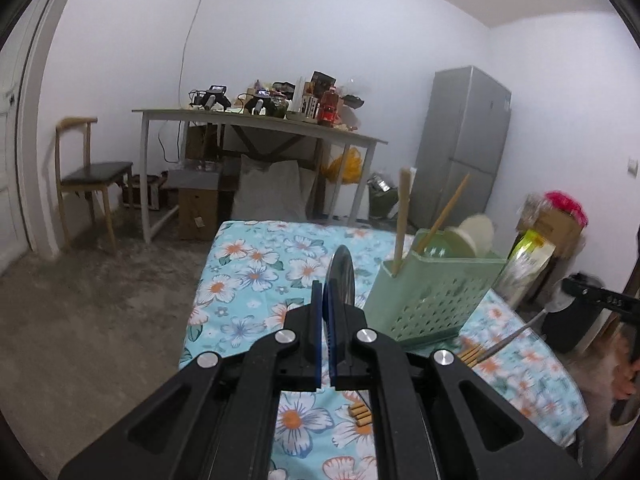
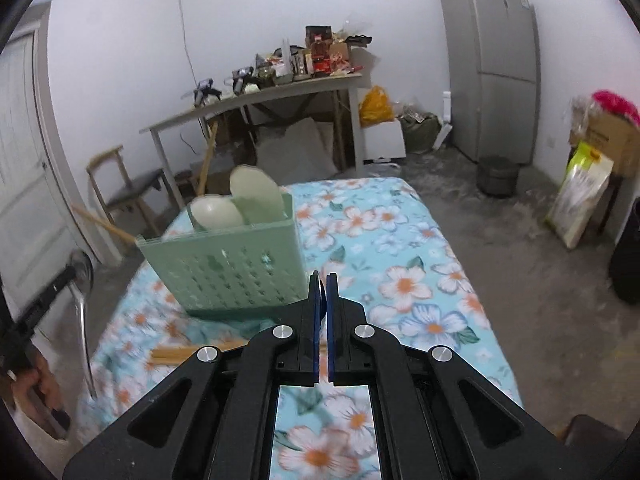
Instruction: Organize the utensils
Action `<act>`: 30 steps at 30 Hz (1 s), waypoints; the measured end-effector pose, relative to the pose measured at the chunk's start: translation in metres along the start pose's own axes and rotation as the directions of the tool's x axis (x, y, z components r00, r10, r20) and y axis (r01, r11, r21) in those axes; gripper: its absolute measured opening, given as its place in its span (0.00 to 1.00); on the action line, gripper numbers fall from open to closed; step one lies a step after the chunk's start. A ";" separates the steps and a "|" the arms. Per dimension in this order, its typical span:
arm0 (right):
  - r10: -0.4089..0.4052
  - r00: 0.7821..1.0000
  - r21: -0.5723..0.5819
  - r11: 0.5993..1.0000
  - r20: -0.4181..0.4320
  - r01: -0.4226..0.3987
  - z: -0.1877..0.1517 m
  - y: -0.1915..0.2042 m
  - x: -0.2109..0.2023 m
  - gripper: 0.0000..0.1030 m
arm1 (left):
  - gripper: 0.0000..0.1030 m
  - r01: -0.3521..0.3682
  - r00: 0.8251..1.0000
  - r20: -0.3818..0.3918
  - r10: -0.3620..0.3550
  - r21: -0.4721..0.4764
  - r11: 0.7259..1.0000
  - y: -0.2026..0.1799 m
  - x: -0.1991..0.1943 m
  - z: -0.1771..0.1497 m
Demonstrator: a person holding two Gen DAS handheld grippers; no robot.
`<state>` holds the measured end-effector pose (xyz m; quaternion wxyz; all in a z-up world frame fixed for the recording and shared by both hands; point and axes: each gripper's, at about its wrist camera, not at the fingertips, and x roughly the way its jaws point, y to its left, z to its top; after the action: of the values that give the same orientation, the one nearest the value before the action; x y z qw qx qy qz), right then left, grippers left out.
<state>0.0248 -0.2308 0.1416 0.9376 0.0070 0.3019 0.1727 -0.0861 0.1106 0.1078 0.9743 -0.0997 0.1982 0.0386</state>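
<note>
1. Between the pads of the left hand-held gripper (image 1: 327,292) a metal spoon (image 1: 341,278) is clamped, its bowl edge-on and rising past the fingertips
2. Just right of that gripper, the green utensil basket (image 1: 428,296) stands on the floral counter (image 1: 248,264), holding chopsticks (image 1: 404,216) and pale ladles (image 1: 476,236); more chopsticks (image 1: 472,352) lie loose at its base
3. From the right wrist, the right hand-held gripper (image 2: 323,292) has its pads nearly together, nothing visibly between them
4. Ahead-left of it stands the basket (image 2: 228,268); farther left the spoon (image 2: 82,288) hangs from the other gripper, blurred
</note>
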 end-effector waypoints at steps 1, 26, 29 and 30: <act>-0.007 1.000 -0.009 1.000 -0.013 0.007 -0.005 0.001 0.005 0.01 | 0.01 -0.006 1.000 -0.003 0.006 0.008 1.000 -0.002 0.002 -0.002; 0.018 1.000 0.087 0.996 -0.005 -0.018 -0.010 -0.021 0.004 0.01 | 0.01 -0.111 0.932 0.350 0.092 0.034 0.993 -0.096 0.048 0.118; 0.025 1.000 0.084 0.996 0.004 -0.025 -0.006 -0.023 0.001 0.01 | 0.01 -0.243 0.907 0.372 0.199 0.075 0.967 -0.121 0.076 0.117; 0.028 1.000 0.083 0.996 0.008 -0.028 -0.005 -0.023 0.000 0.01 | 0.01 -0.291 0.892 0.388 0.234 0.094 0.952 -0.130 0.085 0.115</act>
<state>0.0292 -0.2527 0.1348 0.9349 0.0509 0.3055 0.1730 0.0504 0.0107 0.2011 0.9845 0.0103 0.0237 0.1732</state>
